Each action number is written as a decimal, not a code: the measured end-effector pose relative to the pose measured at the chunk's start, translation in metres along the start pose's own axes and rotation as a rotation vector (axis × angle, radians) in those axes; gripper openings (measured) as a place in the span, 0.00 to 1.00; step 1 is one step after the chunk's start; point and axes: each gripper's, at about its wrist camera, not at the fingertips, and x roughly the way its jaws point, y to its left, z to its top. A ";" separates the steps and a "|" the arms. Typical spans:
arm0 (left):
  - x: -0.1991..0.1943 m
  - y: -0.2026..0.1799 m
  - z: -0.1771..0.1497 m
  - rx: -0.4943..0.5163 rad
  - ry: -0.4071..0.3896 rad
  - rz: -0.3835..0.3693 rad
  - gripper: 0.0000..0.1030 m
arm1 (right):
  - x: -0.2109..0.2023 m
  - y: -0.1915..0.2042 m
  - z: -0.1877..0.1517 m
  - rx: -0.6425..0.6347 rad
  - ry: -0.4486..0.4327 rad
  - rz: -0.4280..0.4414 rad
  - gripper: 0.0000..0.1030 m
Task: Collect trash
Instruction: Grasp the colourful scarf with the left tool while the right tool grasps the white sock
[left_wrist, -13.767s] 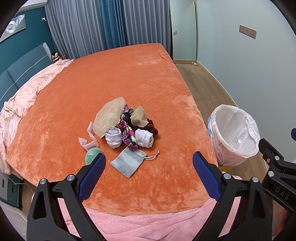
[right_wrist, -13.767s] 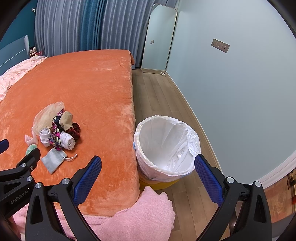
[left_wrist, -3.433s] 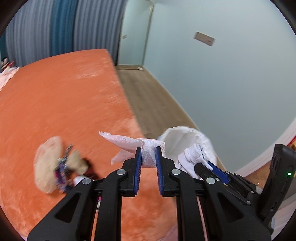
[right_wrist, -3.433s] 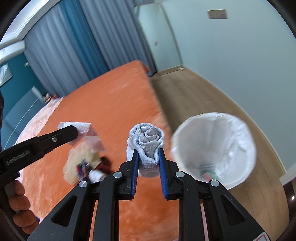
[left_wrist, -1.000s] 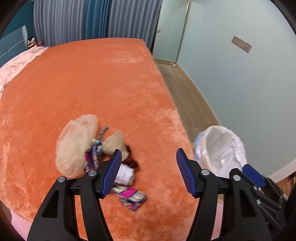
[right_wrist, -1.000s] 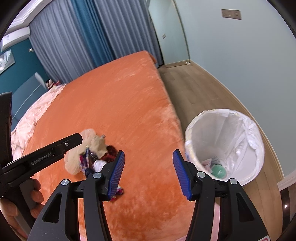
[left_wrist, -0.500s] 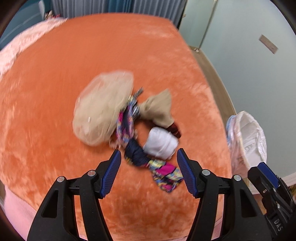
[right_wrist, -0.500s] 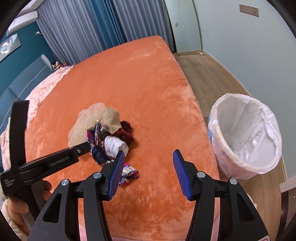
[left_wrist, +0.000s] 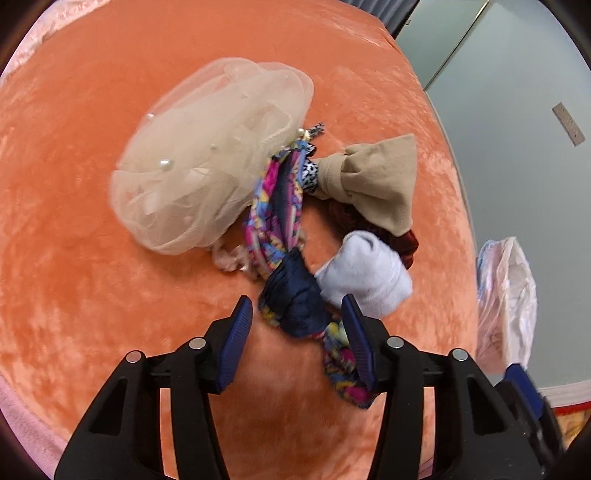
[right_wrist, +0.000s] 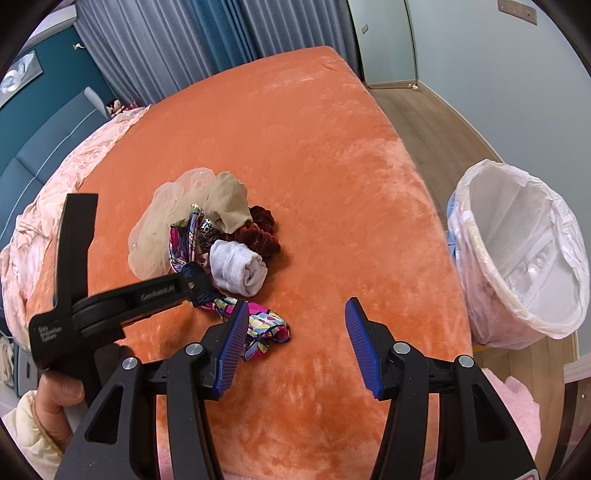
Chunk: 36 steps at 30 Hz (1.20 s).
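Patterned scarf lies on the orange bedspread, its dark navy knot between the blue pads of my left gripper. Those jaws are closing around the knot; I see no pad pressing it yet. My right gripper hangs spread over bare bedspread, nothing between its pads, the scarf's loose tail just beside its left pad. Touching the scarf, a rolled white sock. Behind that, a dark red scrunchie, a tan bow, a beige tulle bundle. Off the bed's right edge stands the lined trash bin.
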 end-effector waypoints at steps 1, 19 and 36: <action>0.004 0.000 0.002 -0.008 0.011 -0.016 0.40 | 0.003 0.001 0.001 -0.001 0.004 0.001 0.51; -0.033 0.027 0.008 0.040 -0.046 -0.012 0.24 | 0.070 0.040 0.024 -0.023 0.076 0.074 0.49; -0.063 0.001 0.007 0.150 -0.113 0.020 0.24 | 0.053 0.042 0.034 -0.035 0.027 0.122 0.12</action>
